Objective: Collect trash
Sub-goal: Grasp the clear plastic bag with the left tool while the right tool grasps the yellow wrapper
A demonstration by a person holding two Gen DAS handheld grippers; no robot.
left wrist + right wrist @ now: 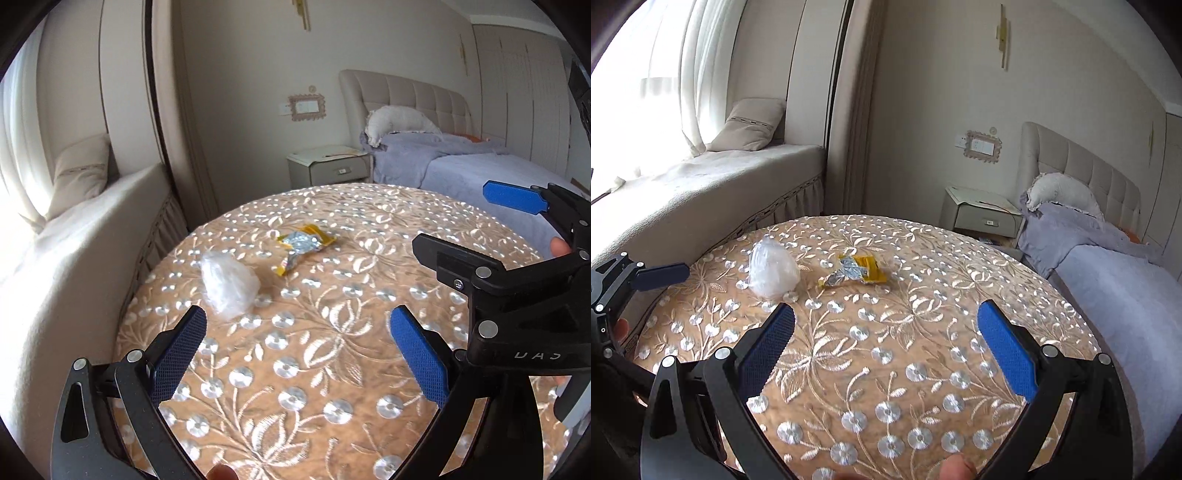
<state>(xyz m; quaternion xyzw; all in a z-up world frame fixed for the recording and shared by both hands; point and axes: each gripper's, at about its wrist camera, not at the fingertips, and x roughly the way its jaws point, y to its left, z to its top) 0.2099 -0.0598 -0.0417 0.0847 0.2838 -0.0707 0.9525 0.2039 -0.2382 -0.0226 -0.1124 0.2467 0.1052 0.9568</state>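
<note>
A: Item one: clear crumpled plastic bag, far left of the round counter, just beside the yellow foil wrapper.

B: Hand-held grippers?

A: Left hand-held gripper and right hand-held gripper, both spread wide, holding nothing.

B: Risk?

A: The bag looks light; a nudging finger could likely push it off the counter edge. The flat wrapper may slip from the pads.

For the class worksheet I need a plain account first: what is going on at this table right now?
A person holds a two-finger gripper in each hand over a round table with an embroidered floral cloth. Two bits of trash lie on it, apart: a crumpled clear plastic bag and a yellow-and-silver foil wrapper. The left gripper and right gripper are both open, and neither touches either piece.
</note>
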